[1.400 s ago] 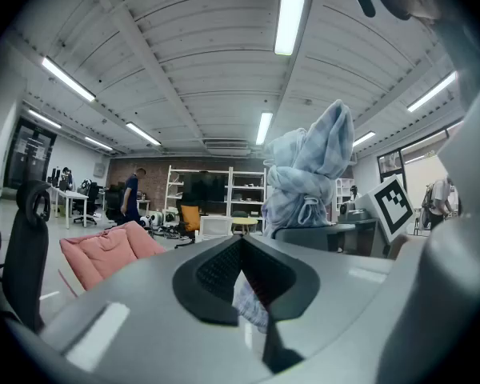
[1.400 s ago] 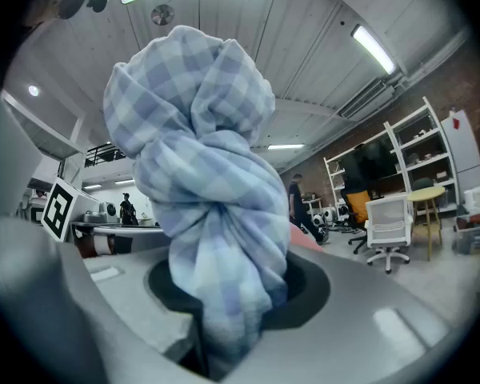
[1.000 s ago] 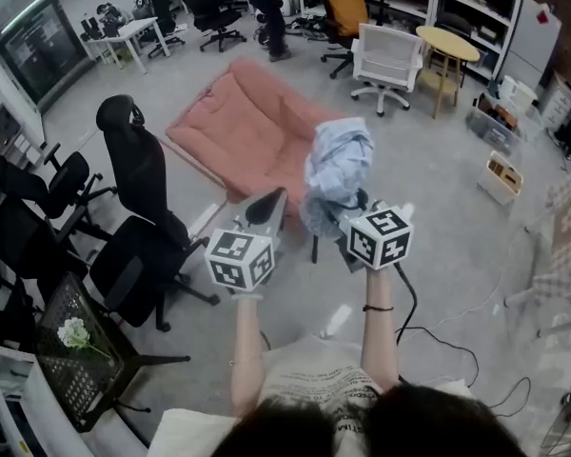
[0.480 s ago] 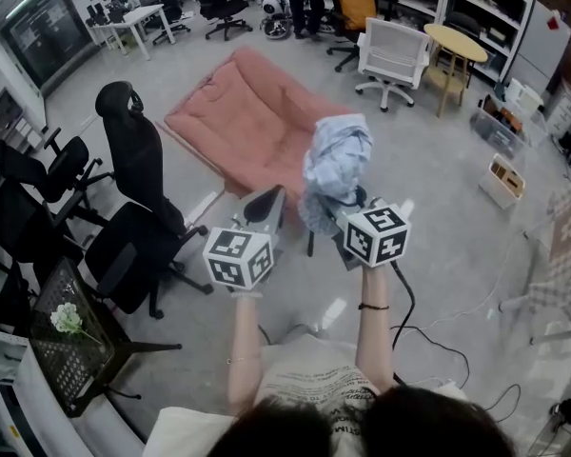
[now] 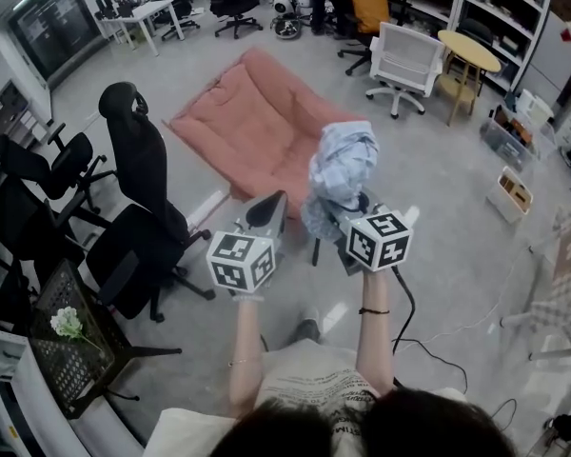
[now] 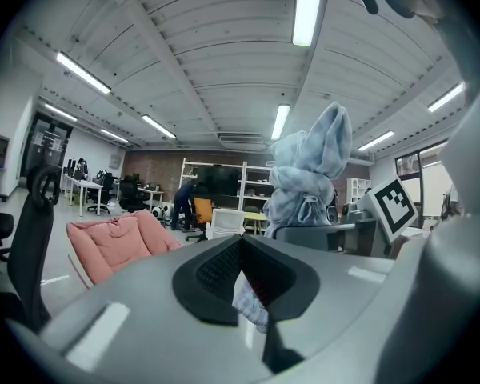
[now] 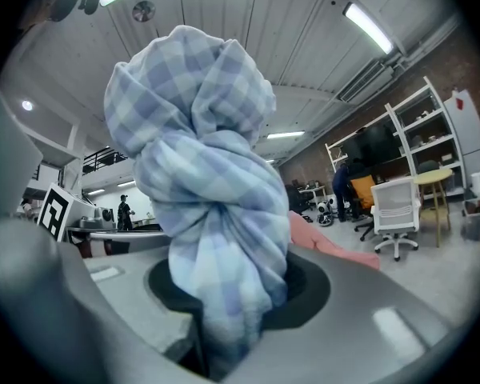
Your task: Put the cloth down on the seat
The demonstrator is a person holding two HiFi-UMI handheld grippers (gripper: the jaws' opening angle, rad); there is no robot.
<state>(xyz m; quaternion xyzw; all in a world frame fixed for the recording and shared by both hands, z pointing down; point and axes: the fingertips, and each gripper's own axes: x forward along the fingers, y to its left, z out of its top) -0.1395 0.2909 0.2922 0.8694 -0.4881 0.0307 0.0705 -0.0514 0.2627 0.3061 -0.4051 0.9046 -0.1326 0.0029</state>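
A bunched blue-checked cloth (image 5: 341,169) stands up out of my right gripper (image 5: 338,209), which is shut on its lower end. In the right gripper view the cloth (image 7: 208,182) fills the middle, pinched between the jaws of the right gripper (image 7: 228,330). My left gripper (image 5: 268,209) is held beside it at the same height, shut with nothing in it. The left gripper view shows the left gripper (image 6: 242,277) with the cloth (image 6: 308,174) to its right. The seat, a low pink cushioned chair (image 5: 252,127), lies on the floor ahead of both grippers and also shows as the pink seat (image 6: 112,242).
Black office chairs (image 5: 138,193) stand at the left. A black wire table with a white flower (image 5: 71,329) is at lower left. A white chair (image 5: 400,57), a round yellow table (image 5: 468,50) and shelves are behind the seat. A cable (image 5: 438,336) trails on the floor at right.
The view has shifted a little toward the pink seat, and a foot now shows below the grippers. Both grippers keep their pose, with the cloth still gripped.
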